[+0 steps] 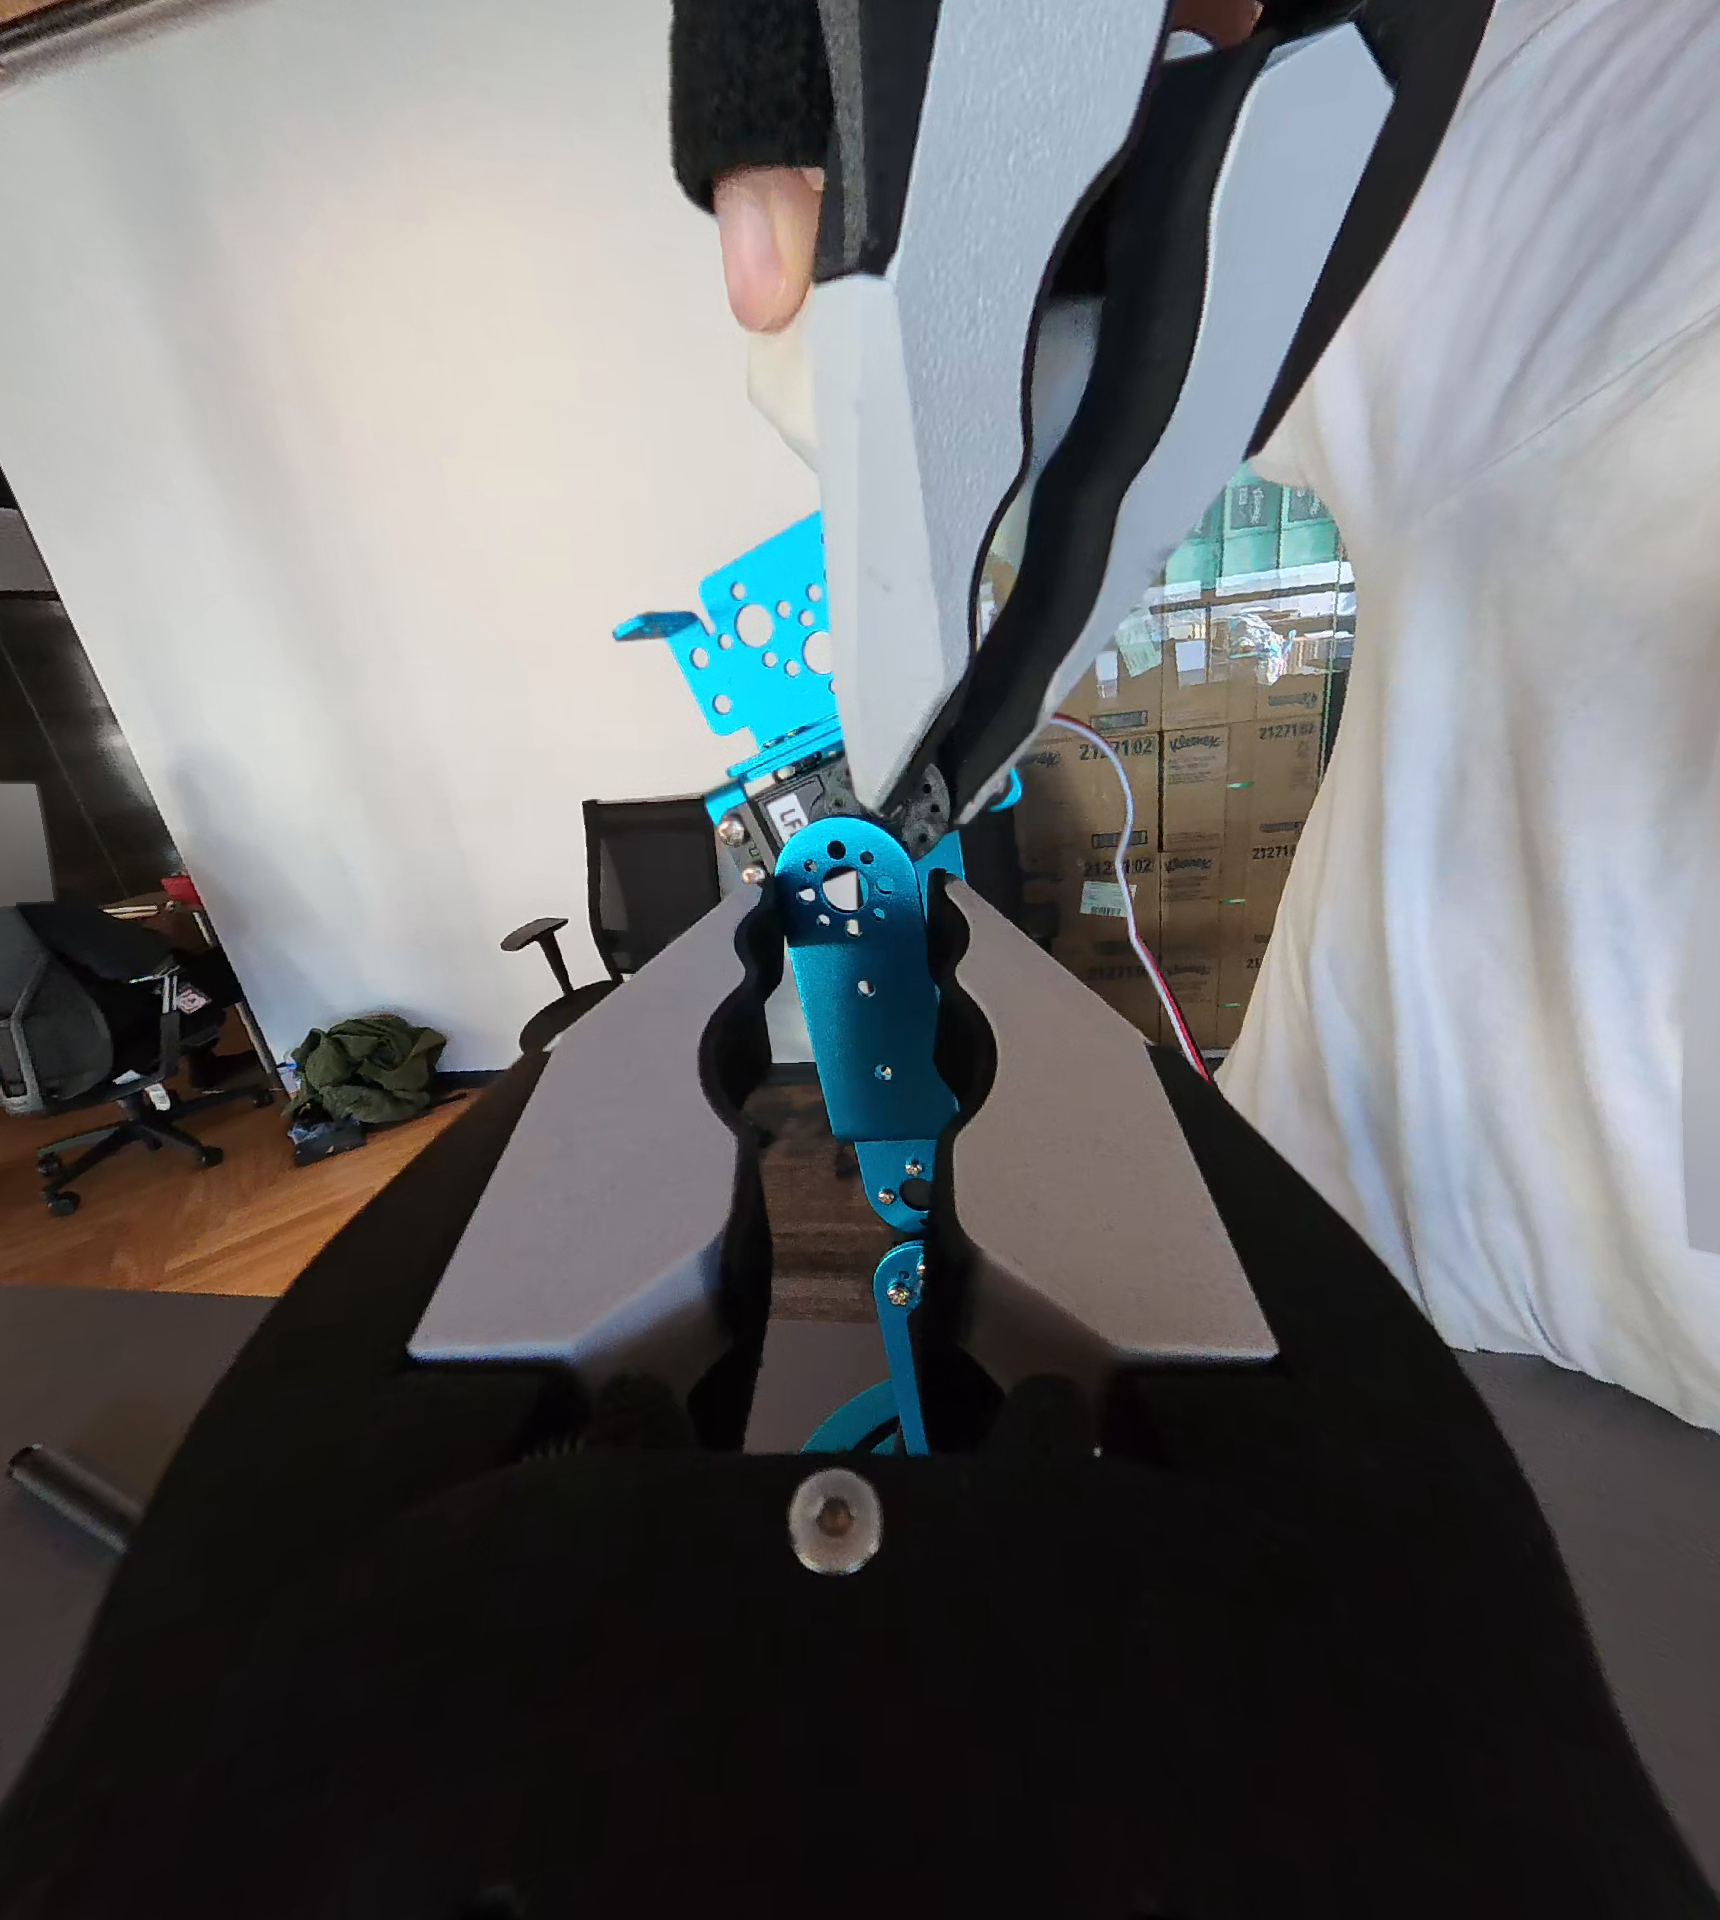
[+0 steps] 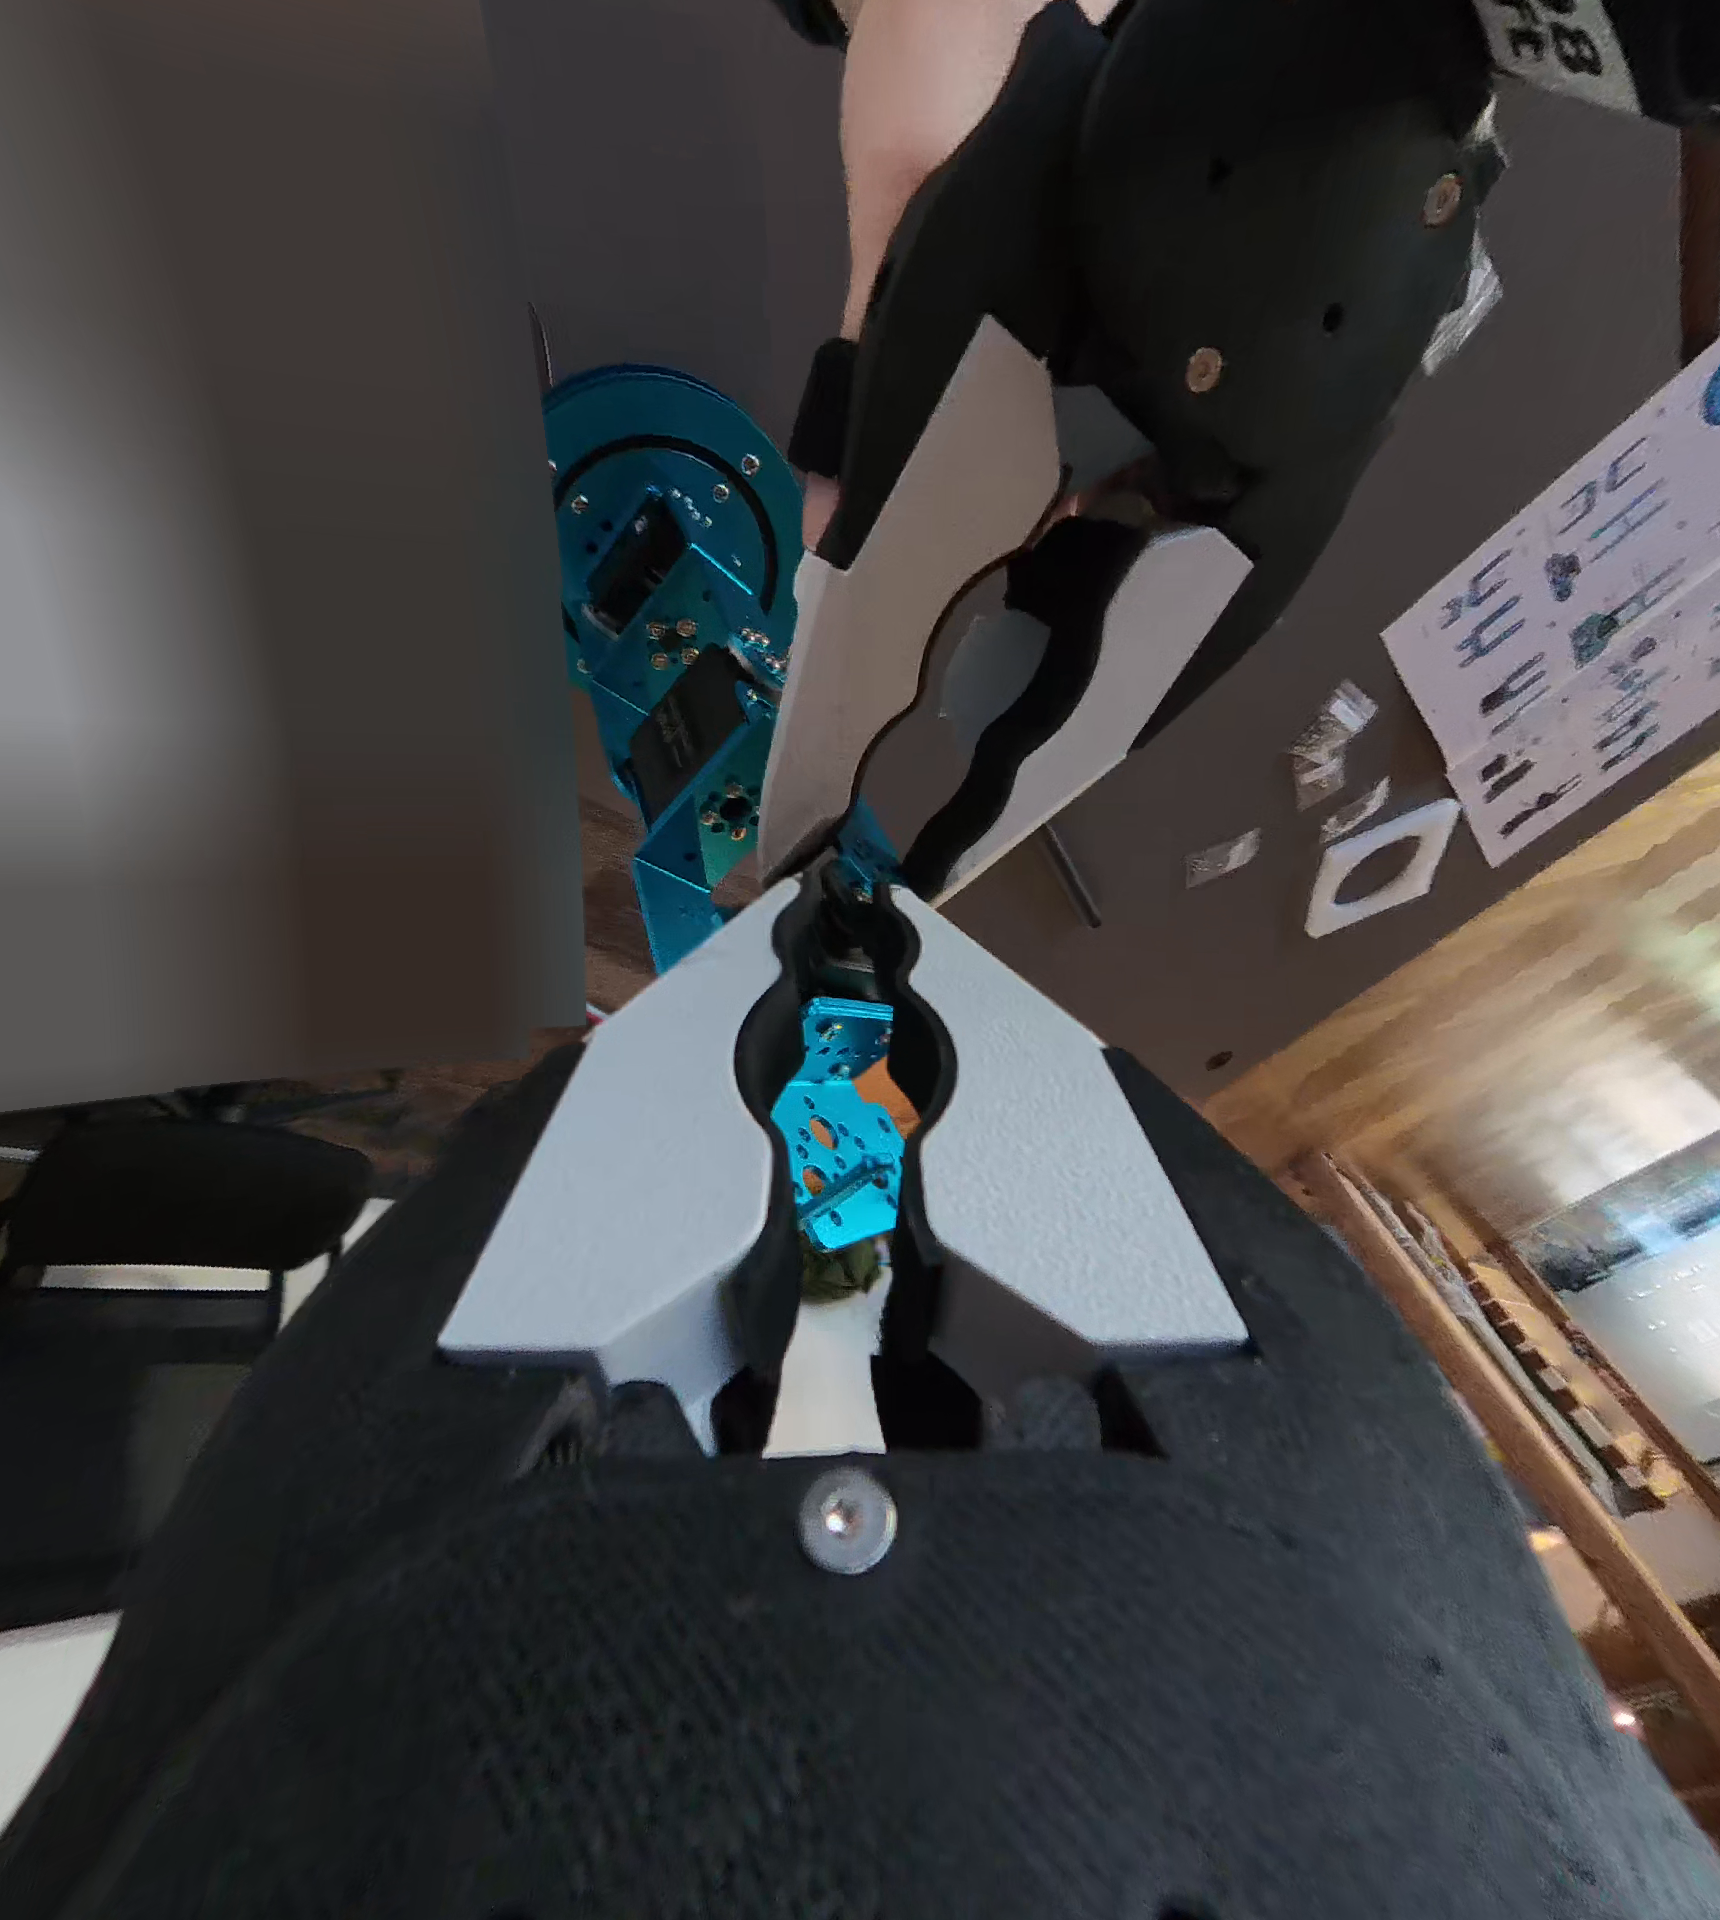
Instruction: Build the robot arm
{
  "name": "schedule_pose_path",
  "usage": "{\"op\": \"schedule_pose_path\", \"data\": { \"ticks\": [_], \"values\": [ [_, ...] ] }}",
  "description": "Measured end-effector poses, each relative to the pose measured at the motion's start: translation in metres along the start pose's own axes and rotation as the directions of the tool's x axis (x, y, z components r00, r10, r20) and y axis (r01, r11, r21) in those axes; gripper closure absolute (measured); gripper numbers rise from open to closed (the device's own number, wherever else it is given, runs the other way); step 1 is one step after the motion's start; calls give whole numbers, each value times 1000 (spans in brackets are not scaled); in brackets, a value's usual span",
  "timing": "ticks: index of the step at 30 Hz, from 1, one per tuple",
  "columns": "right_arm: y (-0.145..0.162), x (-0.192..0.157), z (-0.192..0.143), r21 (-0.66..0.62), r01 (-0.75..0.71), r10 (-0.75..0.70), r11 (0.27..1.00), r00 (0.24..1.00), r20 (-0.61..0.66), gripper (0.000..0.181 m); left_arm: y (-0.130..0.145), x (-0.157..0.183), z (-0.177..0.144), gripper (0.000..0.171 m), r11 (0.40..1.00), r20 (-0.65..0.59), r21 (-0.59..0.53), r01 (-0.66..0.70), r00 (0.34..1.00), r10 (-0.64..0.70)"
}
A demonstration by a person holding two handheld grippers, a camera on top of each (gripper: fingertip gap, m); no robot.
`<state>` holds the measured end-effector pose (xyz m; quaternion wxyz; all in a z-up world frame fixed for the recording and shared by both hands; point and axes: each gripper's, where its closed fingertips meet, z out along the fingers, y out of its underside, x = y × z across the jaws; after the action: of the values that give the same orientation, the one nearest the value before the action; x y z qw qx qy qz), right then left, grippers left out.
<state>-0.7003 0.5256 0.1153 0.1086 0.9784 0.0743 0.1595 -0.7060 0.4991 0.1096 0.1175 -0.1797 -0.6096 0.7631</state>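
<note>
Left gripper (image 1: 851, 904) fingers clamped the blue anodised perforated metal bracket arm (image 1: 861, 997), steadying it upright; right gripper (image 2: 840, 894), entering from 12 o'clock, pinched its black round servo horn (image 1: 923, 805) at the joint.

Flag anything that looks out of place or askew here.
On the wood floor by the white wall lies a crumpled green garment, seemingly dropped. The blue metal arm leans tilted between the left gripper fingers.
</note>
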Motion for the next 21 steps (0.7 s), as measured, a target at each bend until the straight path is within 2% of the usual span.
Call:
{"op": "schedule_pose_path", "data": {
  "ticks": [5,8,12,14,16,21],
  "values": [
    [-3,0,0,9,39,-38,999,997,-69,171,0,0,0,145,1000,0,2,-7,1000,7],
    [-4,3,-2,44,-102,104,994,993,-60,150,0,0,0,145,1000,0,10,-7,1000,7],
    [-3,10,-12,113,-332,338,936,941,-36,158,0,-1,0,145,1000,2,10,-5,1000,5],
    [2,5,-9,61,-398,399,915,917,-4,159,0,-1,0,145,1000,1,11,-3,1000,3],
    [7,6,-6,13,-393,393,920,919,-31,162,0,-1,0,145,1000,2,10,-1,1000,1],
    [6,3,-3,-35,-467,468,883,883,20,164,0,0,0,145,1000,7,-4,0,1000,0]
  ]
}}
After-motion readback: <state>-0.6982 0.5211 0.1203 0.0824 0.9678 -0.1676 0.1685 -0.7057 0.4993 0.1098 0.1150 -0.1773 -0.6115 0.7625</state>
